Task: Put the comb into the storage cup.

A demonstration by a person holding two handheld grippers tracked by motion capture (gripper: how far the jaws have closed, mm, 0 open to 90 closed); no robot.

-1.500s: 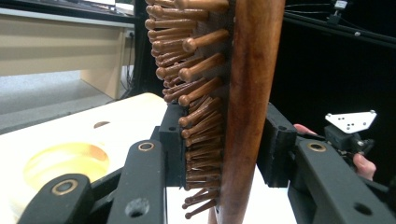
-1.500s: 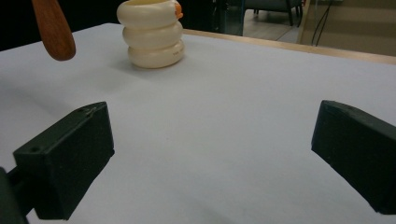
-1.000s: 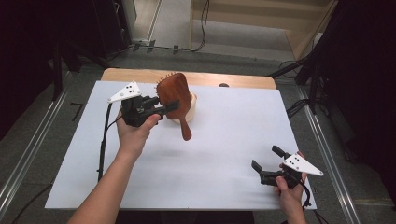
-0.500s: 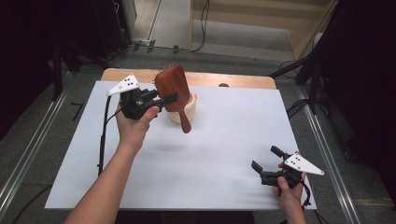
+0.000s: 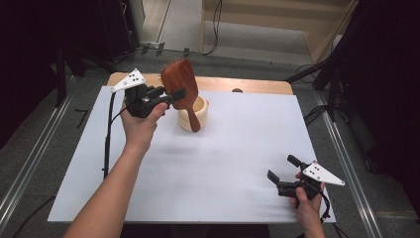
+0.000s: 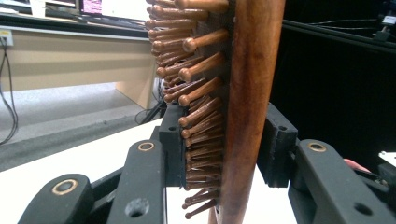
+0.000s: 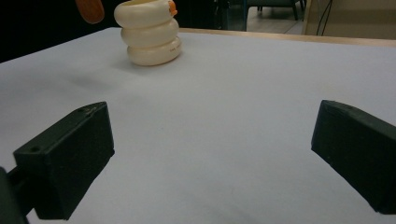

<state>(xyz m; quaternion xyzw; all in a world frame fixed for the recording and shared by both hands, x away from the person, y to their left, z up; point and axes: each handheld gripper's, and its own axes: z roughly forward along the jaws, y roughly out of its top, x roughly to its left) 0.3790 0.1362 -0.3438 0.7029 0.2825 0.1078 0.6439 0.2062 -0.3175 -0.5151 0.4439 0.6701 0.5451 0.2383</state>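
At the left of the high view we have the left gripper (image 5: 171, 95) clamped across the head of the wooden hairbrush (image 5: 179, 85), one pad on the bristle side and one on the smooth back, as the left gripper view shows (image 6: 243, 116). The brush is lifted off the table, head up and handle hanging down in front of the cream ribbed holder (image 5: 197, 115) on the white table cover (image 5: 237, 148).

The risk, as we judge it, lies in that grip: the bristle-side pad bears on rounded pegs (not on flat wood), so the brush could pivot or slide out if we swing it quickly. The handle also hangs just beside the holder's rim; a low pass could knock the light holder over or push it along the cover.

Farther right, our right gripper (image 5: 282, 174) rests near the table's near edge with its jaws spread wide and nothing between them, well apart from the holder, too far off to steady it.
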